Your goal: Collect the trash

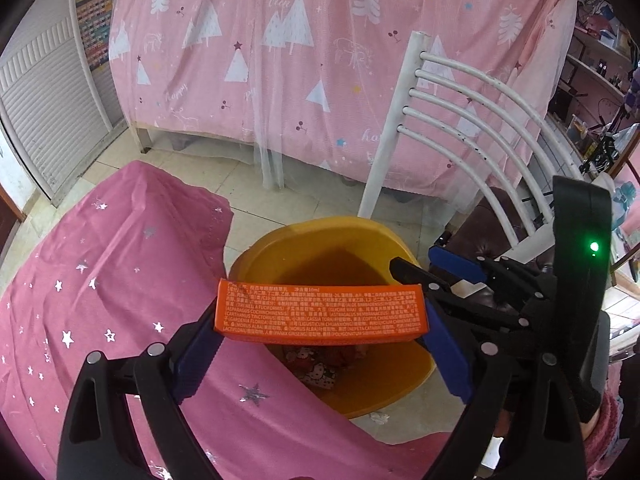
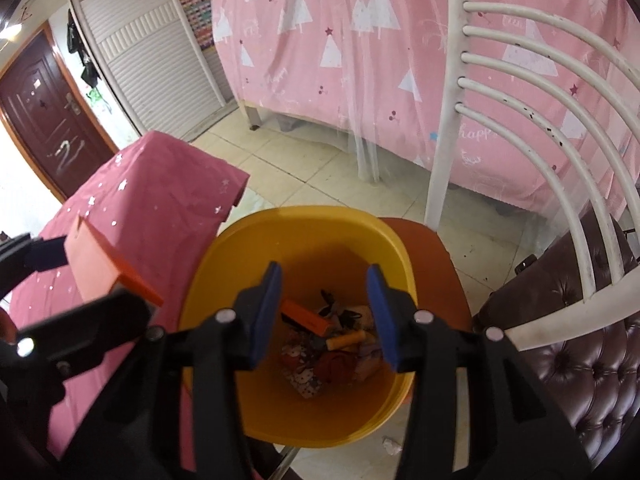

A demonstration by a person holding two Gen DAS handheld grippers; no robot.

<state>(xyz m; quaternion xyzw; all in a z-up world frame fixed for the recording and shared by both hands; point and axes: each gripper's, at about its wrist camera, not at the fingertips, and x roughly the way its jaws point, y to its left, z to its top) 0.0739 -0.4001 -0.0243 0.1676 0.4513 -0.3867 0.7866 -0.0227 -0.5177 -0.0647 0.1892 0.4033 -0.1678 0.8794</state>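
An orange carton (image 1: 320, 310) with printed text is clamped lengthwise between the blue pads of my left gripper (image 1: 320, 316), which is shut on it over the near rim of the yellow bin (image 1: 280, 236). From the right wrist view the same carton (image 2: 104, 264) shows at the left. My right gripper (image 2: 324, 316) hangs open above the bin (image 2: 224, 256) with nothing between its pads (image 2: 266, 312). Down in the bin lie a small orange box (image 2: 308, 318), a yellow tube (image 2: 347, 339) and patterned wrappers (image 2: 304, 364).
A table under a magenta star-print cloth (image 1: 100, 300) stands left of the bin. A white slatted chair (image 2: 532, 92) with a brown tufted seat (image 2: 568, 344) is at the right. A pink-draped bed (image 1: 320, 60) is behind, and a paper scrap (image 2: 391, 446) lies on the tiled floor.
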